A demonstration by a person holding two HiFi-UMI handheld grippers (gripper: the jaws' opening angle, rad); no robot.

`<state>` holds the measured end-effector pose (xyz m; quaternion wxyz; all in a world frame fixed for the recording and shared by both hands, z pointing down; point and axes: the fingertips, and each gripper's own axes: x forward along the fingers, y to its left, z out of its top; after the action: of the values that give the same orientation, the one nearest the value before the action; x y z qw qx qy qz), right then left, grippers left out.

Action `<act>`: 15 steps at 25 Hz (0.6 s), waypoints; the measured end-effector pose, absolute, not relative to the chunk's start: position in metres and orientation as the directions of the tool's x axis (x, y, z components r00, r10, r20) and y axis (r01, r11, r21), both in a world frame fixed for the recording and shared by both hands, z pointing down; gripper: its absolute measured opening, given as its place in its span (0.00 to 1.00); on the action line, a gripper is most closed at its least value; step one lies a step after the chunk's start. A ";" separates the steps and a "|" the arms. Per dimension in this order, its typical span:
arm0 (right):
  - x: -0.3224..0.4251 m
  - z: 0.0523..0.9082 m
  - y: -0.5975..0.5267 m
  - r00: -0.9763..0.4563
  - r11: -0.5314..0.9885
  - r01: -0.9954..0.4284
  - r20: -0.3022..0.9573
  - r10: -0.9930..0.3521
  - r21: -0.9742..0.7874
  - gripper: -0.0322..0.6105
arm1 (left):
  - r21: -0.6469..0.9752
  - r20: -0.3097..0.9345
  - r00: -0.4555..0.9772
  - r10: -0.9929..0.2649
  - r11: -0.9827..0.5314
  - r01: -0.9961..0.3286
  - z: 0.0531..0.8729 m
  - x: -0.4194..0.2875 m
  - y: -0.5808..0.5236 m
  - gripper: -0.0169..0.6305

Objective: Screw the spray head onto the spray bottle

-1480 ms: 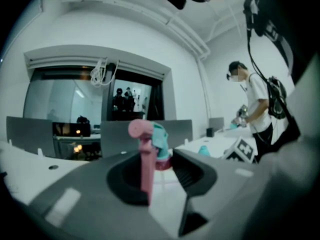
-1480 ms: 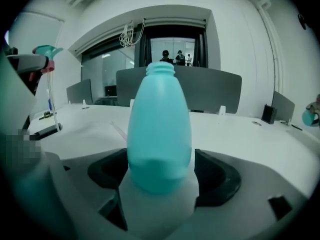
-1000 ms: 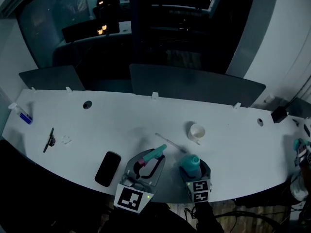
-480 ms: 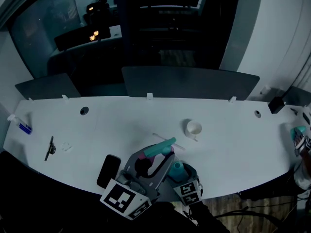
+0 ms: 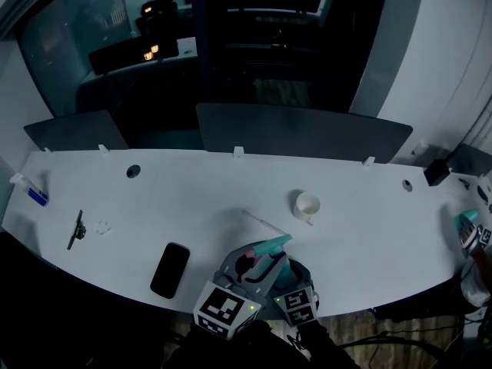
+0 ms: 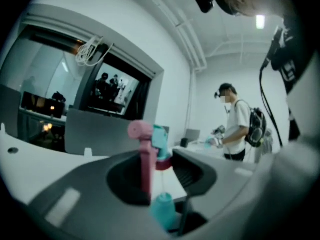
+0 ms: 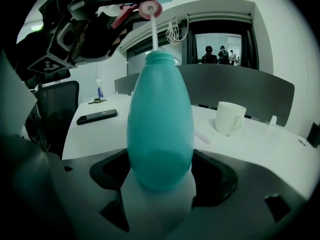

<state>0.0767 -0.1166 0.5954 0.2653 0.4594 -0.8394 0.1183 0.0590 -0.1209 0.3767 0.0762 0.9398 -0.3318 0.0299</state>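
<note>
In the head view, at the lower centre of the frame, the left gripper (image 5: 257,261) holds the spray head (image 5: 270,244) just above the spray bottle (image 5: 283,270) in the right gripper (image 5: 296,280). Both are over the near edge of the white surface (image 5: 192,206). A mug (image 5: 307,204) stands further up and a phone (image 5: 171,269) lies to the left.

In the left gripper view, the jaws are clamped on the pink-and-teal spray head, with the bottle's neck right below it.

In the right gripper view, the jaws are clamped on the upright teal bottle. At the top of the frame, the head's tube (image 7: 154,34) reaches down to the bottle's neck.
</note>
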 end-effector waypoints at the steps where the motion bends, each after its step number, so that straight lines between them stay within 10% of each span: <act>1: 0.077 0.596 -0.117 -0.438 0.550 -0.834 0.554 -0.709 0.045 0.66 | 0.115 0.123 0.781 -0.612 -0.773 -0.624 0.385 0.063 -0.121 0.23; 15: 0.077 0.596 -0.117 -0.443 0.556 -0.830 0.555 -0.704 0.042 0.66 | -0.001 0.249 0.782 -0.571 -0.808 -0.589 0.457 0.091 -0.116 0.23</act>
<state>0.0770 -0.1170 0.5958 0.2656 0.4561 -0.8410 0.1190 0.0913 -0.1163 0.4571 0.0386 0.9432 -0.3075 0.1195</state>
